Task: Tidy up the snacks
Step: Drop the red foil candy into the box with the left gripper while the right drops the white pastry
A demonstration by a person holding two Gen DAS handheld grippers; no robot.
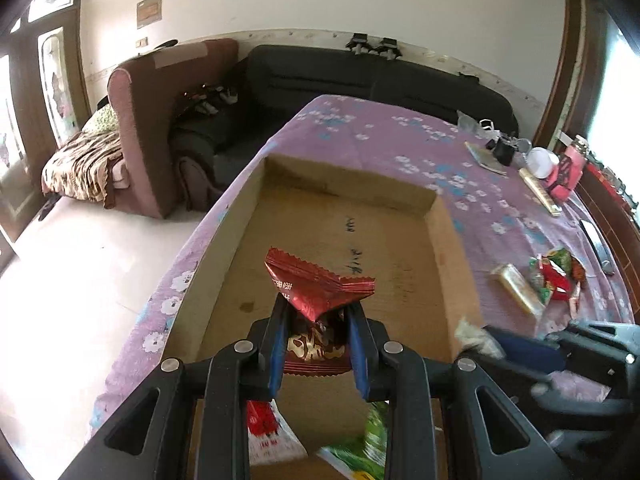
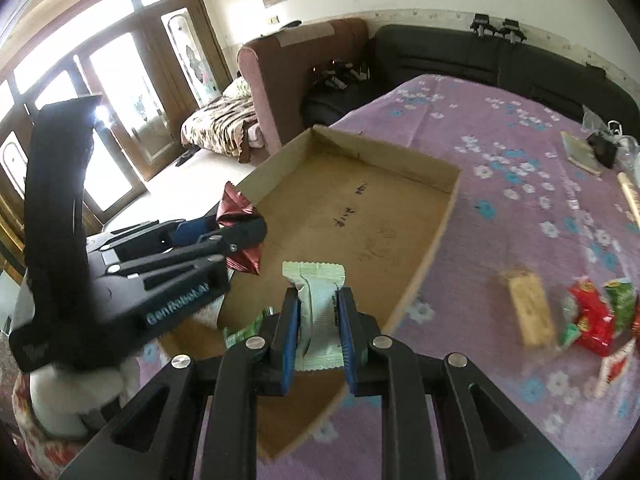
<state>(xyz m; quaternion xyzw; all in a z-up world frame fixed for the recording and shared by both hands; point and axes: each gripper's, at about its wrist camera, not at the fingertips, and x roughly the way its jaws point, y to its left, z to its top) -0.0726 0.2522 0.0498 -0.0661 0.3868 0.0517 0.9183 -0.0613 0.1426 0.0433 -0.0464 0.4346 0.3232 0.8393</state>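
Blue-padded fingers of the left gripper (image 1: 318,312) fill the bottom of the left wrist view, clamped on a dark red snack packet (image 1: 318,286) whose crimped top sticks up beyond the tips. Both hang above the cardboard tray (image 1: 352,184), over its near half. Below the fingers, on the tray's near end, lie a red-and-white packet (image 1: 266,434) and a green packet (image 1: 366,446), both blurred. Right of the tray, on the purple flowered tablecloth (image 1: 400,136), sit a gold bar (image 1: 518,288) and, just beyond it, a heap of red and green packets (image 1: 556,276). At the tray's right wall the right gripper (image 1: 478,338) shows blurred, with something pale at its tip. Nothing stands between the red packet and the tray floor.

Seen from the right wrist, the right gripper (image 2: 318,294) is closed on a pale white-green snack bar (image 2: 320,300), held upright over the near right edge of the cardboard tray (image 2: 440,216). Left of the tray's near end the left gripper (image 2: 244,232) crosses in with the dark red snack packet (image 2: 236,208) pinched in it. A green packet (image 2: 244,330) peeks out on the tray just left of the right fingers. Right of the tray lie the gold bar (image 2: 528,308) and the heap of red and green packets (image 2: 596,316), well apart from the grippers.
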